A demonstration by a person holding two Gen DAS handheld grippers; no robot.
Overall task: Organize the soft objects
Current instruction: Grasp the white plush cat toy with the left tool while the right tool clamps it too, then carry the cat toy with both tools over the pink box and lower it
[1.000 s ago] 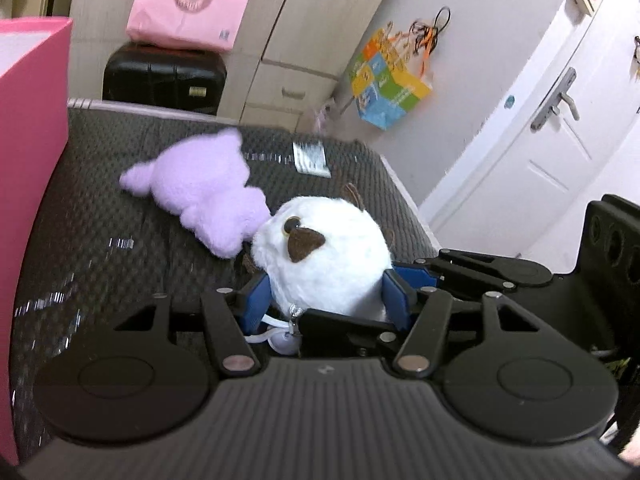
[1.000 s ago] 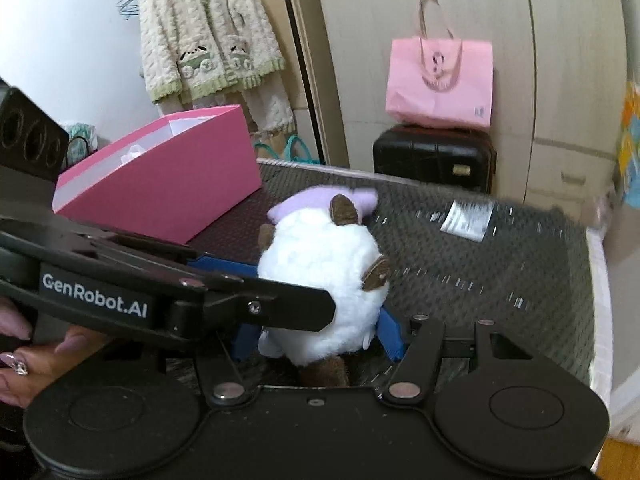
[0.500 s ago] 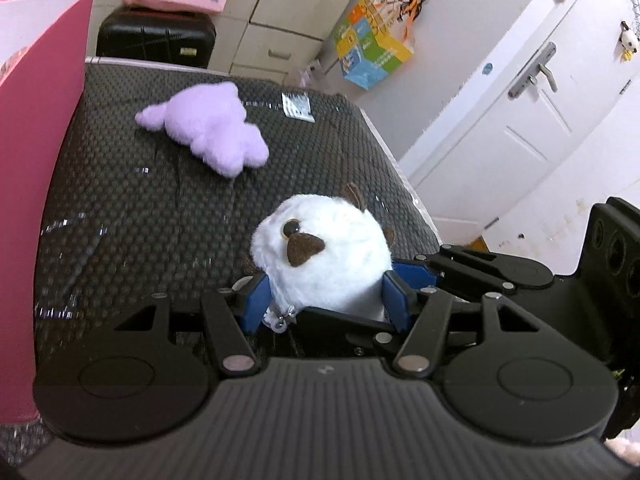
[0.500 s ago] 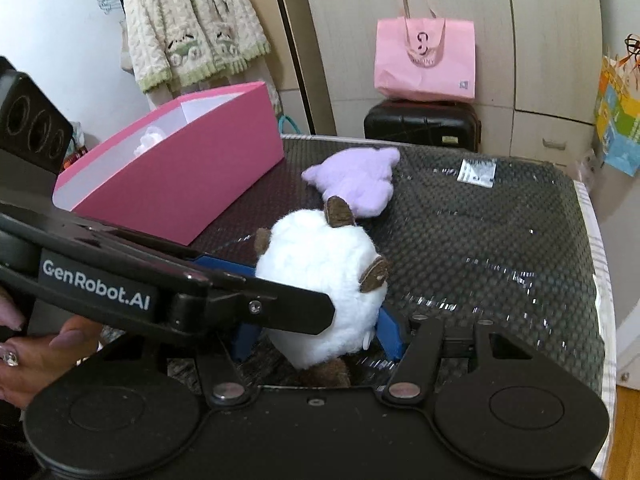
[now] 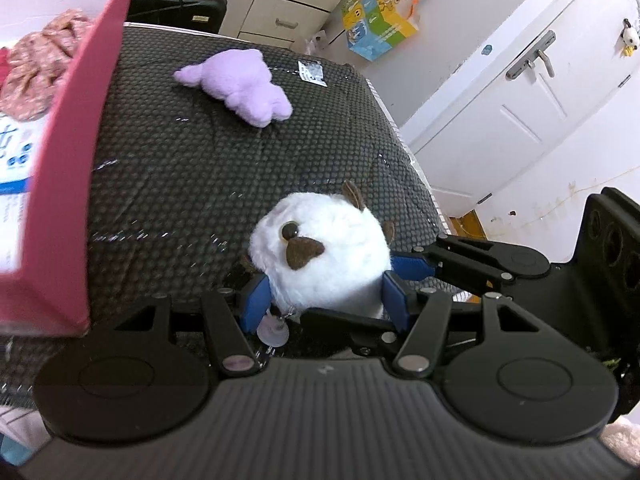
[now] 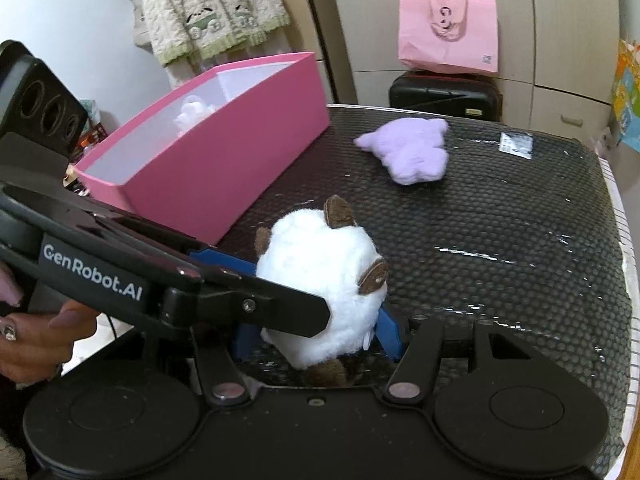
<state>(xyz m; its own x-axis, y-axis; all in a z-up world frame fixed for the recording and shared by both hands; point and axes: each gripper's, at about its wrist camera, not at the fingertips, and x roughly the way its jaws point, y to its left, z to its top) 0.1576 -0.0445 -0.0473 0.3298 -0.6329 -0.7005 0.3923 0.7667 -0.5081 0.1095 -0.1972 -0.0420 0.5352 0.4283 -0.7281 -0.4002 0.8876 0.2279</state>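
A round white plush [image 5: 320,252] with brown ears and nose hangs just above the dark mesh table top [image 5: 180,180]. My left gripper [image 5: 324,300] is shut on its lower body, blue pads pressed into both sides. My right gripper [image 6: 316,336] grips the same white plush [image 6: 316,280] from the other direction, and its blue finger [image 5: 412,266] shows at the toy's right. A purple plush [image 5: 240,84] [image 6: 408,148] lies flat further back. The pink box [image 6: 224,148] stands open on the left.
Inside the pink box [image 5: 72,160] lie a floral cloth [image 5: 36,60] and a white soft item [image 6: 192,110]. A small label [image 6: 516,144] sits on the mat's far end. Behind it stand a black suitcase [image 6: 444,94] and a pink bag [image 6: 448,32]. A hand [image 6: 36,332] holds the left gripper.
Both grippers, still clamped on the white plush, have drawn back from the purple plush and risen slightly. The pink box's open top now shows at the left.
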